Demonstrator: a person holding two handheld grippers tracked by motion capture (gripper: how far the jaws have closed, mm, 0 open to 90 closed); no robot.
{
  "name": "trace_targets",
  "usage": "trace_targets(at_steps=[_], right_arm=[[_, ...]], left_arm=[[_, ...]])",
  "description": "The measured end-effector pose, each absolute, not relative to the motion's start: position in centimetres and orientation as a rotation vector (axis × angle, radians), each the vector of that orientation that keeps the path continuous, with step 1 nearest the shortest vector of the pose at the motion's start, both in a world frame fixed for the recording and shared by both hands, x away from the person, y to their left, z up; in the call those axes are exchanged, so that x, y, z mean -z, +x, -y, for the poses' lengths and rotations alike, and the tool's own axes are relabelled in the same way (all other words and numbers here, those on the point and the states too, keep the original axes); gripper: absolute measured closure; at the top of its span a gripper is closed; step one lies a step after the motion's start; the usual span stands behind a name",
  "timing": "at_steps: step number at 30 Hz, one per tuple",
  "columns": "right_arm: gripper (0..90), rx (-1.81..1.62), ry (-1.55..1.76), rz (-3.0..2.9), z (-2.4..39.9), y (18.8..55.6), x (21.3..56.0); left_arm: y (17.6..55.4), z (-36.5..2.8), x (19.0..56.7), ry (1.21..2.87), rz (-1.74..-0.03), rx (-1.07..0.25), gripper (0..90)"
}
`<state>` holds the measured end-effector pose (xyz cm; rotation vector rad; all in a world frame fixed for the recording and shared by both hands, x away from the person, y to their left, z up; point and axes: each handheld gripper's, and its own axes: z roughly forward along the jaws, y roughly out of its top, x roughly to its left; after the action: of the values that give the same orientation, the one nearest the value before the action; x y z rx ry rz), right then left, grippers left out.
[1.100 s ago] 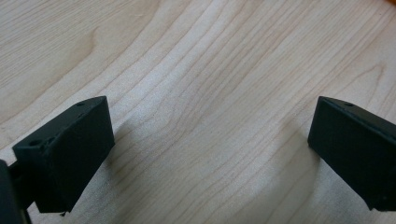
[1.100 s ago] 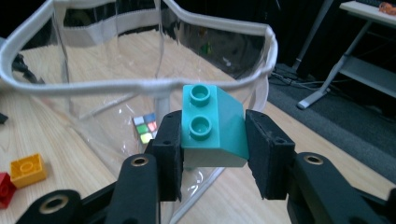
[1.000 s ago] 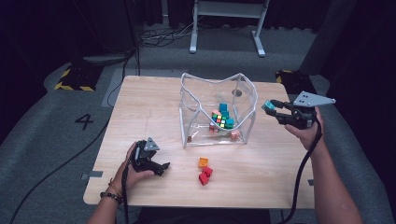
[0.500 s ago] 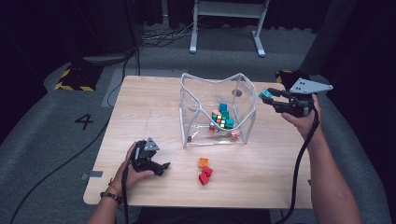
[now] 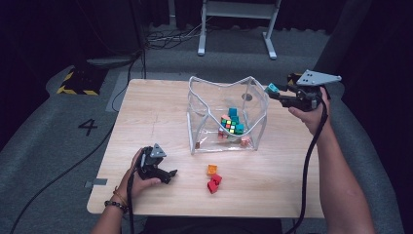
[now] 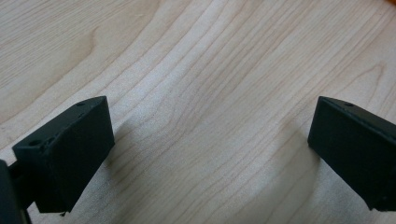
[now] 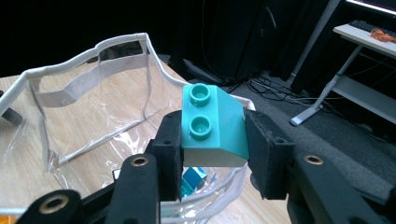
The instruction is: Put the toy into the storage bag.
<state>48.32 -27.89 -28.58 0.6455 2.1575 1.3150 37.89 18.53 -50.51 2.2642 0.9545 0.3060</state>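
My right gripper (image 5: 275, 92) (image 7: 212, 140) is shut on a teal toy brick (image 5: 272, 88) (image 7: 215, 123) with two studs. It holds the brick in the air at the right rim of a clear plastic bag (image 5: 197, 97) (image 7: 88, 98) with white edging, which stands open in the middle of the table. Inside the bag lie a colour cube (image 5: 228, 123), teal bricks (image 5: 233, 112) and a few small pieces. My left gripper (image 5: 168, 174) (image 6: 205, 154) rests low on the wooden table at the front left, its jaws wide open over bare wood.
An orange brick (image 5: 212, 169) and red bricks (image 5: 214, 183) lie on the table (image 5: 156, 112) in front of the bag. Beyond the table's far edge are a grey floor, cables and a white desk frame (image 5: 236, 24).
The right gripper has risen and moved toward the bag's right rim with the teal brick in it. The left gripper has stayed put.
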Motion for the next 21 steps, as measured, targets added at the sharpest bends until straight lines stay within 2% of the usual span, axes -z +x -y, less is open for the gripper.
trace_targets(at_steps=[12,21], right_arm=[[59.2,-1.298,0.607,-2.195,25.2,50.3,27.6],[59.2,-1.304,0.610,-2.246,23.3,51.7,28.7]], left_arm=[[37.9,-18.5,50.5,2.264,-0.954,-0.306,0.4],[37.9,-18.5,50.5,2.264,-0.954,-0.306,0.5]])
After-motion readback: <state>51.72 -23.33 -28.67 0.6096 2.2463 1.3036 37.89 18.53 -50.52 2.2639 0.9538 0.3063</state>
